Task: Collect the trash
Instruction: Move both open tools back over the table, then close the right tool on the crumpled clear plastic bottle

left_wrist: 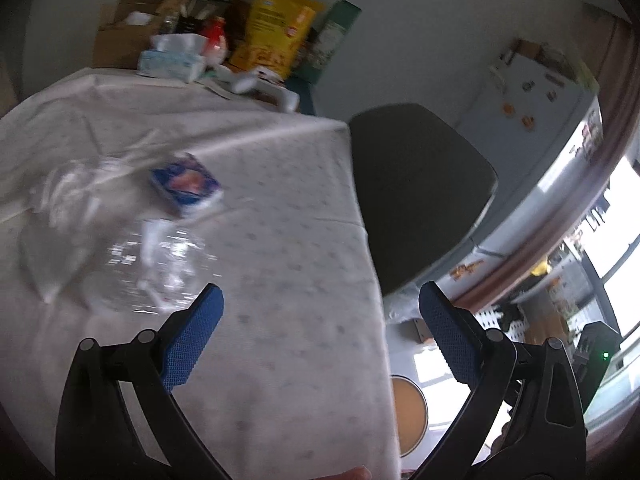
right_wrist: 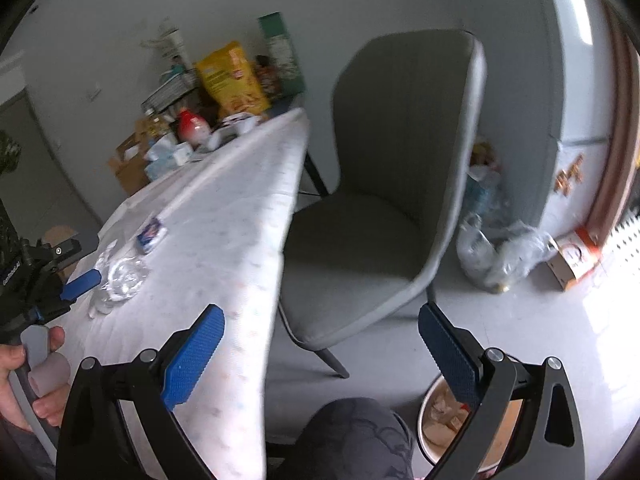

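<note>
Trash lies on the white tablecloth [left_wrist: 280, 216]: crumpled clear plastic [left_wrist: 68, 192], a crushed clear bottle [left_wrist: 160, 268] and a small blue carton [left_wrist: 186, 184] beyond it. The left gripper [left_wrist: 320, 304] hovers near the bottle, jaws spread, empty. Farther right, the right gripper [right_wrist: 322, 320] is likewise wide apart above a grey chair [right_wrist: 384, 208] and a round bin [right_wrist: 436, 420].

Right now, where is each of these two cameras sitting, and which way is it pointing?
Left wrist: on the left gripper, open, facing the crushed clear bottle and blue packet on the table.
Right wrist: on the right gripper, open, facing the table edge and grey chair; knee and left hand show.
Shared: table, bottle, packet, chair.
</note>
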Available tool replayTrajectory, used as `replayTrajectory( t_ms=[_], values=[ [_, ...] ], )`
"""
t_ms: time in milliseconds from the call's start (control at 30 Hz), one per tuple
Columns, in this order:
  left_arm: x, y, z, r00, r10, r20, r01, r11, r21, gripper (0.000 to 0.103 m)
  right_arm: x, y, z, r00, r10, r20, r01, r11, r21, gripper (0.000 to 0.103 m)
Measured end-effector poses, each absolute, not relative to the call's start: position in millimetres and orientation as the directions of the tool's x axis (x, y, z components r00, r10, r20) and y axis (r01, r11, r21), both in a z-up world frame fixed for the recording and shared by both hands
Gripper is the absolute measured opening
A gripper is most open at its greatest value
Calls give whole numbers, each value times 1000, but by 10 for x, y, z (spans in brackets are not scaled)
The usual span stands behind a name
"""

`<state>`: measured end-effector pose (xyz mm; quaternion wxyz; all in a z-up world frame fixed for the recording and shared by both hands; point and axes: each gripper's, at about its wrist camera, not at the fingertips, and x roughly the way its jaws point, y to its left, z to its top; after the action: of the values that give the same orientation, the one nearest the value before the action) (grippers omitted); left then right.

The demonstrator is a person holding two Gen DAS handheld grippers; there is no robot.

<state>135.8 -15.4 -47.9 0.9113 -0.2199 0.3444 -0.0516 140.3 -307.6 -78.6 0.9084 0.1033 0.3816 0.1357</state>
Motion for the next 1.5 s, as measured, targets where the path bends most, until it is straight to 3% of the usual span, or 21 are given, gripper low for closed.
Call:
replayTrajectory(
  t_ms=[67, 333, 567, 833, 1067, 1500],
  values=[
    [1297, -29, -482, 766, -231, -600, -77, 893, -443, 97, 1436, -2947, -765, 663, 342, -666, -190, 937, 292, 82],
    [1106, 481, -572, 784, -184, -592, -155, 866, -475, 97, 1539, -2320, -626, 640, 404, -653, -300, 914, 272, 79],
    [942, 920, -628, 798, -128, -588, -229, 839, -493, 97, 1595, -1757, -537, 599, 472, -647, -394, 877, 275, 95],
    [757, 1416, -715, 803, -58, -593, -318, 800, -509, 97, 1653, -1104, -458, 550, 525, -649, -477, 836, 272, 95],
    [637, 1747, -778, 798, -6, -603, -381, 770, -511, 97, 1850, -557, -629, 463, 533, -708, -508, 814, 281, 95],
    [554, 2036, -788, 793, 26, -609, -411, 761, -502, 97, 2101, 138, -959, 432, 421, -797, -507, 845, 172, 96]
  ],
)
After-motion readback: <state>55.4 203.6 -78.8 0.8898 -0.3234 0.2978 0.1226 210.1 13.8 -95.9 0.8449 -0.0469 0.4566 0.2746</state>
